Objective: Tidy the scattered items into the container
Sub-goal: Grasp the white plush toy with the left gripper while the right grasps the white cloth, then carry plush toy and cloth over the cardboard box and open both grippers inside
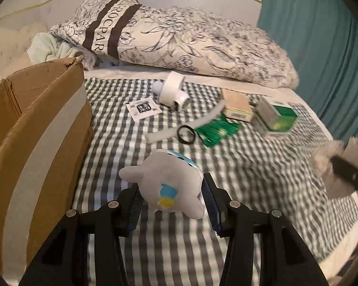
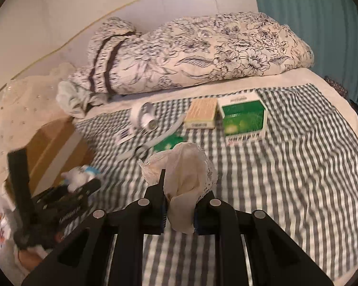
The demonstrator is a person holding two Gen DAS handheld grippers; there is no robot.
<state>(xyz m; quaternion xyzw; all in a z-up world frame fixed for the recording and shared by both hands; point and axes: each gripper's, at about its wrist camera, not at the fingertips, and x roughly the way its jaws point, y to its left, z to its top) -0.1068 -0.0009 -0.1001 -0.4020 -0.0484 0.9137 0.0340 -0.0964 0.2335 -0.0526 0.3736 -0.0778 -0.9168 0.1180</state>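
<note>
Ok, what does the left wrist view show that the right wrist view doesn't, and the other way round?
Only the left wrist view: the grey plush toy close up between the left gripper fingers, the printing on the small card, and the black ring as a clear loop.

Only the right wrist view: the lacy cream cloth pinched in the right gripper, and the green box face-on.

Both: the cardboard box, white roll, tan box, checked sheet and floral duvet.

Checked bed (image 1: 238, 162) under boxes (image 1: 237, 107), quilt (image 1: 191, 38).
</note>
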